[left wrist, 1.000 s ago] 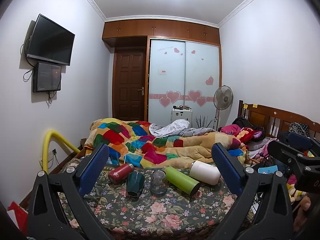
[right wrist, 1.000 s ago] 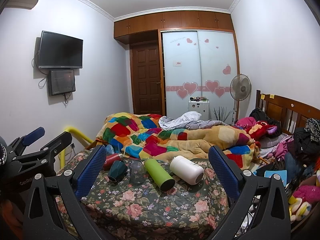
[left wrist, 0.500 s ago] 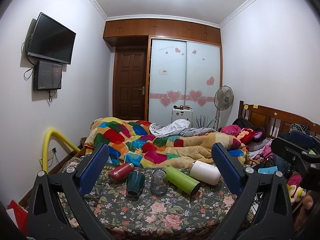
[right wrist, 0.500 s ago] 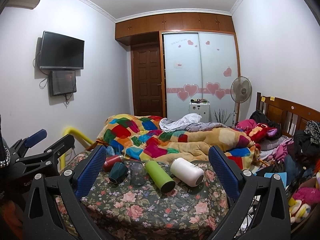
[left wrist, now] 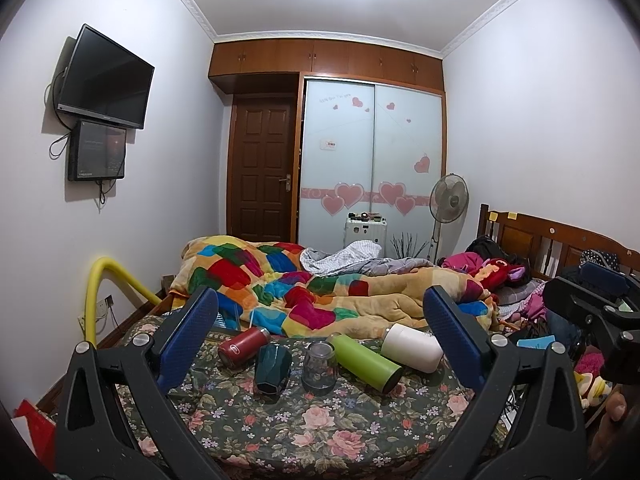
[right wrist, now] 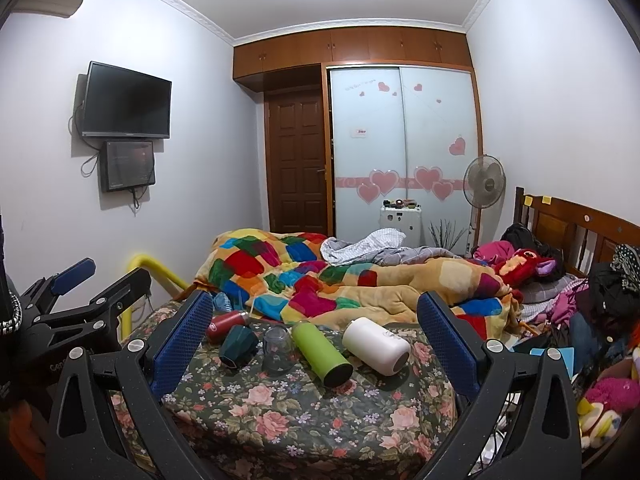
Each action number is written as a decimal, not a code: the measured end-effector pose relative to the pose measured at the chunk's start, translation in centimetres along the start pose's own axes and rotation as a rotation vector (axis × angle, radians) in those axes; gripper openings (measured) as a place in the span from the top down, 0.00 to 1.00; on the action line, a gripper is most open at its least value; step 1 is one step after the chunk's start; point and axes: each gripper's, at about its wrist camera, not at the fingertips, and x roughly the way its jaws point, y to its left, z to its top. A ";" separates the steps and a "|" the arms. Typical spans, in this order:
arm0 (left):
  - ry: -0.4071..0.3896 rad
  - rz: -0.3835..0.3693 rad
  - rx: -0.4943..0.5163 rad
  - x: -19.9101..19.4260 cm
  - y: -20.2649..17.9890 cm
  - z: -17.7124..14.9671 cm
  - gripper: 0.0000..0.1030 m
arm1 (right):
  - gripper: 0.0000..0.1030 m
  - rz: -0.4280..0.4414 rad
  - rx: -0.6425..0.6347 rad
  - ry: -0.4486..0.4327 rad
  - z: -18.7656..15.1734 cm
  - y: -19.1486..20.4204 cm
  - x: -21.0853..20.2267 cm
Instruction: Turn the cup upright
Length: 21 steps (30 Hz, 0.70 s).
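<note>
Both my grippers, left and right, spread wide, empty, well short of the bed. Glass cup stands mouth-down between teal cup and green bottle.

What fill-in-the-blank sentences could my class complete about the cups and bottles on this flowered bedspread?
1. Both the left gripper and the right gripper are ____ and hold nothing.
2. The bottle lying between the clear glass cup and the white bottle is ____ in colour.
3. The red bottle lies on its ____.

Missing words: open; green; side
</note>
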 end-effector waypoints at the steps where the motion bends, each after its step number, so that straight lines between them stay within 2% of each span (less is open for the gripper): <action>1: -0.001 0.000 -0.001 0.0 0.0 0.0 0.00 | 0.01 0.001 0.000 0.000 0.1 0.0 0.0; 21: 0.013 0.009 -0.016 0.9 0.6 -0.1 0.00 | 0.01 0.003 0.002 0.027 0.2 0.2 1.1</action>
